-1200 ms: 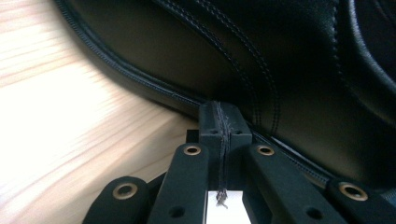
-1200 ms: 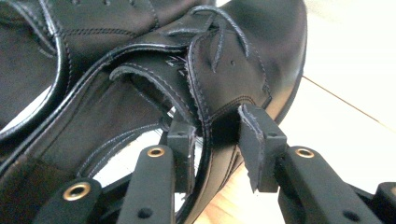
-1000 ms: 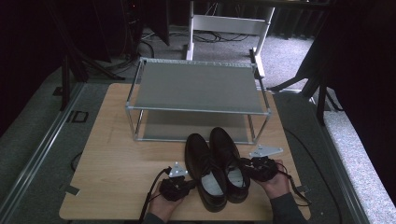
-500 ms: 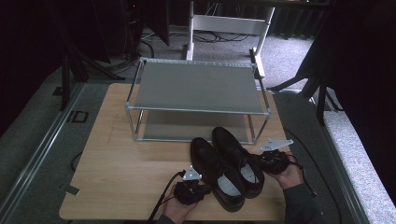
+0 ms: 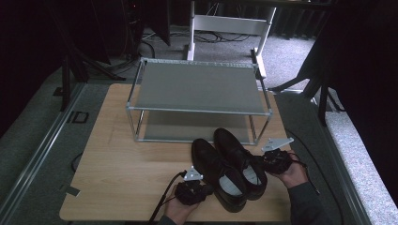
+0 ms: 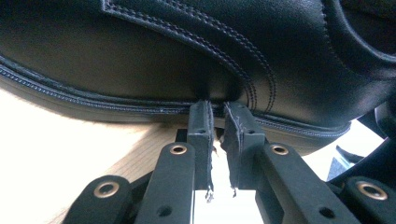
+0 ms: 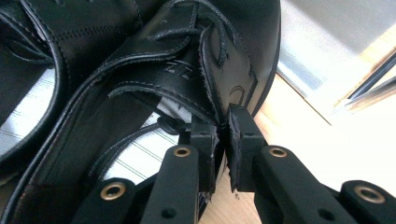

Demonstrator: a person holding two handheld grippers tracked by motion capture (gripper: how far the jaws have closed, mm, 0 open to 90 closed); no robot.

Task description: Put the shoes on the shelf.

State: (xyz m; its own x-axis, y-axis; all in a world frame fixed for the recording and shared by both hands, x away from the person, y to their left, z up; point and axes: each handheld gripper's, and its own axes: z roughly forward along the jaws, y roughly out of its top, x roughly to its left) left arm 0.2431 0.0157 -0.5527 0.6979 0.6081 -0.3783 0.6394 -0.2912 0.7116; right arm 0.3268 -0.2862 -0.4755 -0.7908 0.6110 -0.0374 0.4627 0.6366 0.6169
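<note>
A light wooden table (image 5: pixel 122 173) stands on grey carpet (image 5: pixel 33 140). Beyond the table, a white furniture frame (image 5: pixel 225 23) rests on the floor among dark cables. Black stand legs (image 5: pixel 324 93) rise right of the table; the surroundings are dark.

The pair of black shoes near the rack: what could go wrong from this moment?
1. The right gripper pinches only the thin collar edge of the right shoe; the leather may slip out.
2. The left gripper meets the left shoe at its sole seam, nearly closed, so that grip looks weak.
3. The toes lie close to the rack; they may strike its front rail.
</note>
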